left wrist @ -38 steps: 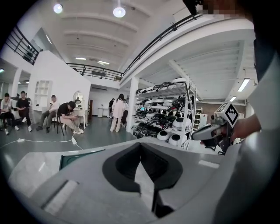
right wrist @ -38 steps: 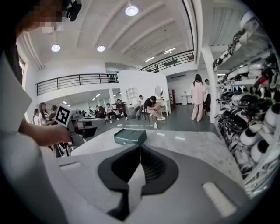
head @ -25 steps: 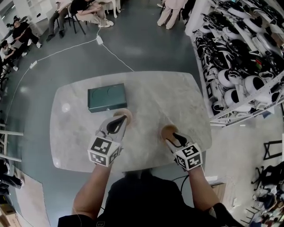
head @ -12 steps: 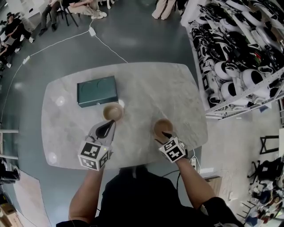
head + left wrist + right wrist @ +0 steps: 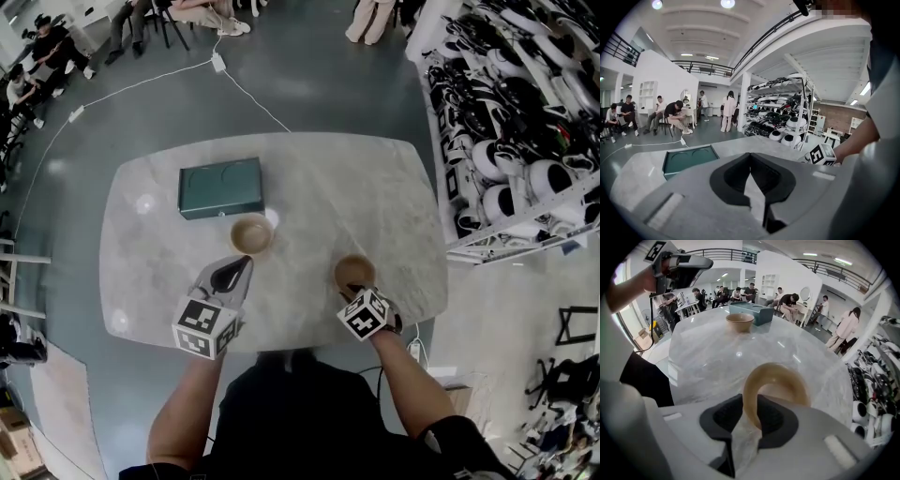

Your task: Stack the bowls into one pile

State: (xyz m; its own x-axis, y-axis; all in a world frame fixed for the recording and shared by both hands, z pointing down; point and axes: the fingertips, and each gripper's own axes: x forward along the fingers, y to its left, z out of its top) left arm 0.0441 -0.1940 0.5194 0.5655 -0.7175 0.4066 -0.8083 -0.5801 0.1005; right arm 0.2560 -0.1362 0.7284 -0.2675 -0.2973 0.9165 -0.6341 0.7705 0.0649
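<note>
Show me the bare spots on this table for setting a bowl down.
Widest bare patch: far right of the table, between the green box and the right edge, beyond the right bowl. Also the left end, left of the box. Crowded around the left bowl beside the box.

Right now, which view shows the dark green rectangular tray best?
The head view: the dark green rectangular tray shows whole. The left gripper view hides part of it; the right gripper view shows it small, behind a tan round bowl.
</note>
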